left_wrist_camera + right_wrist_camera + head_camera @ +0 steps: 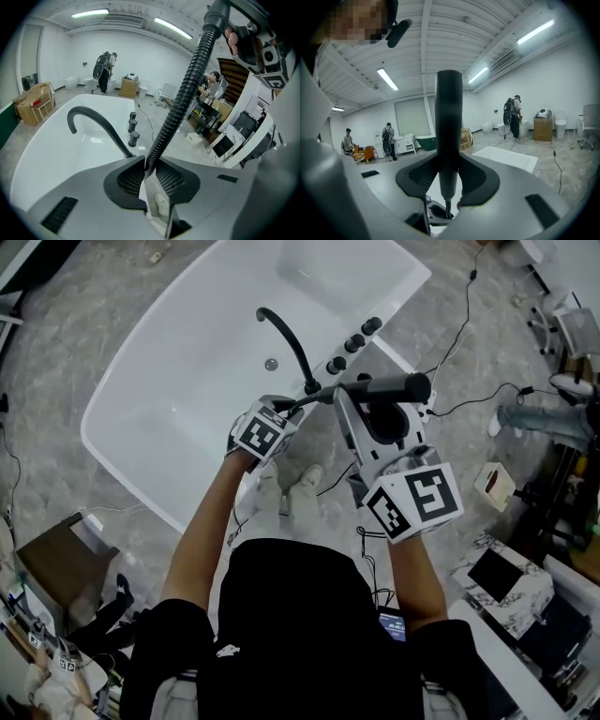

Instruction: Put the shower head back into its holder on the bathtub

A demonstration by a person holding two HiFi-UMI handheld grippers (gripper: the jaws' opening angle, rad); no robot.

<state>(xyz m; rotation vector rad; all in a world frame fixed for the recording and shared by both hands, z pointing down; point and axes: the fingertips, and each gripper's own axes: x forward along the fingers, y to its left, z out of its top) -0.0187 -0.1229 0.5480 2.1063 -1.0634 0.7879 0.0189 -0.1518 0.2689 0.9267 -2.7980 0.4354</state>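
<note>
The bathtub (169,399) lies ahead. The shower head (398,387) is not yet seated. It hangs over the tub's right rim, clamped in the right gripper (367,409). The left gripper (295,407) is closed on the hose (180,103). Only the right gripper view shows the holder (438,212), directly under the head's lower tip.

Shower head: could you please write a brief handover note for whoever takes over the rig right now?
Left tool: shut on the ribbed hose, close to the faucet.
Right tool: shut on the shower head, narrow end pointing at the holder on the bathtub edge.
Done: shower head in hand and lined up with the holder.
Left: I cannot tell whether the tip has entered the holder. Seat it fully, then open both tools.
</note>
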